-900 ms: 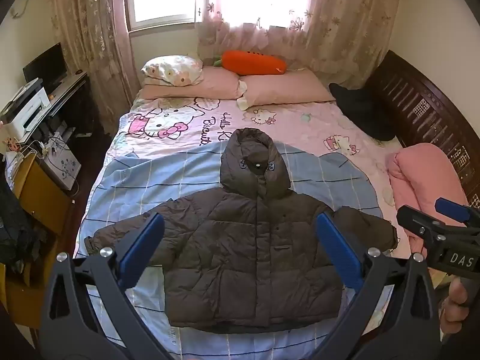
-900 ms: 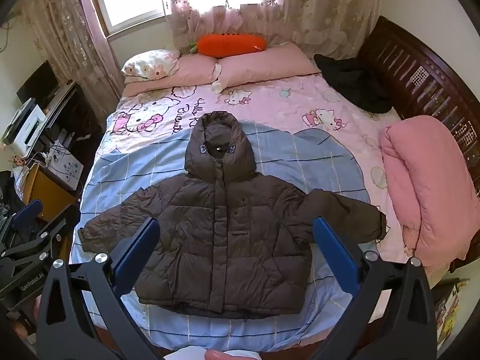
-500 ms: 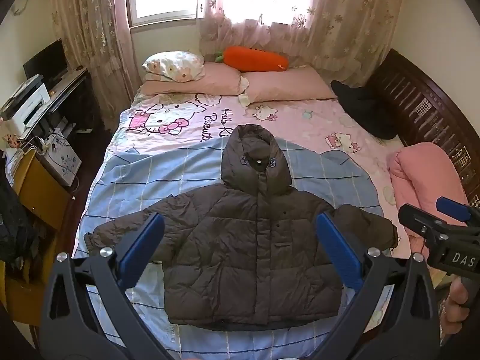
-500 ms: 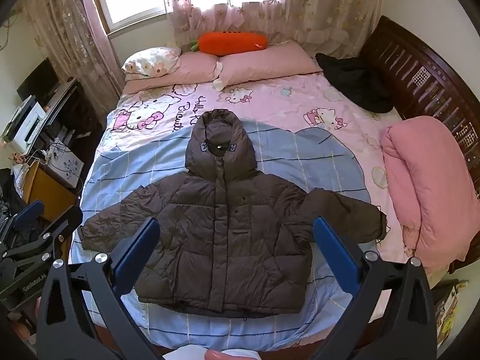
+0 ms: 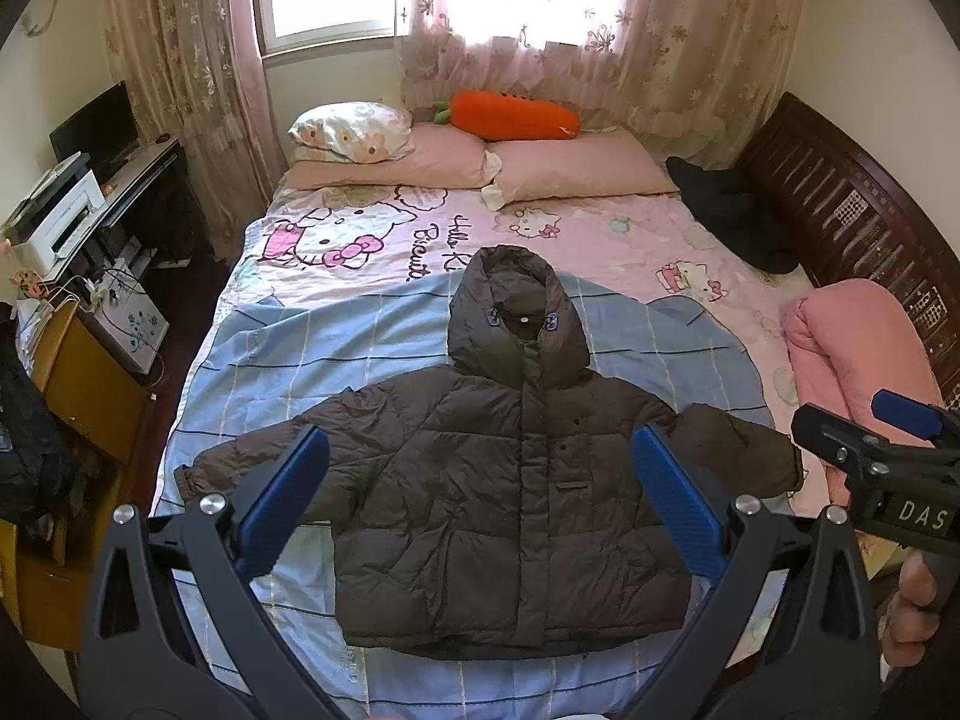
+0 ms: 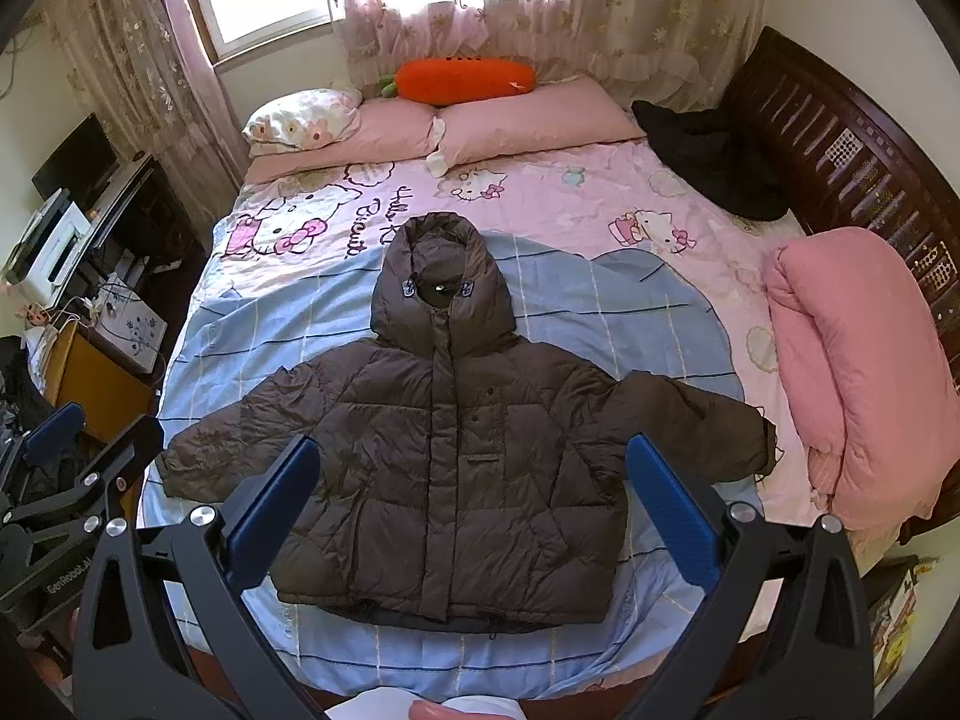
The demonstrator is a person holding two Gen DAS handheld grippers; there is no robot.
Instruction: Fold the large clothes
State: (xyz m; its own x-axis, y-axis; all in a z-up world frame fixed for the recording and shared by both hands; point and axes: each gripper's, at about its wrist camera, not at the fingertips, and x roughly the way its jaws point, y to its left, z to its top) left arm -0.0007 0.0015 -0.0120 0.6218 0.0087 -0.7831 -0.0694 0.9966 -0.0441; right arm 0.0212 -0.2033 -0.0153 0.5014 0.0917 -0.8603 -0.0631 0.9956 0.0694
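Jacket (image 5: 510, 480): dark brown, quilted, w/ blue tabs at collar. Sheet (image 5: 336, 360) under it: light blue w/ white & dark grid lines. Bedspread (image 5: 630, 240) twd 12 o'clock: pink w/ Hello Kitty print. Pillows (image 5: 576, 171): plain pink; one at 11 o'clock (image 5: 351, 132) white w/ floral print. Carrot plush (image 5: 513, 115): orange, green top. Garment at 2 o'clock (image 5: 732, 210): black. Rolled quilt at 3 o'clock (image 5: 852, 348): pink. Headboard (image 5: 840, 204): dark brown wood. Curtains (image 5: 660, 30): beige-pink lace, flower pattern. Left tongs (image 5: 477, 504) & right tongs (image 6: 468, 507): black frame, blue pads.

bed (image 6: 198, 312) under brown jacket (image 6: 456, 456) (spread flat), pillows (image 6: 528, 120), carrot cushion (image 6: 465, 80)
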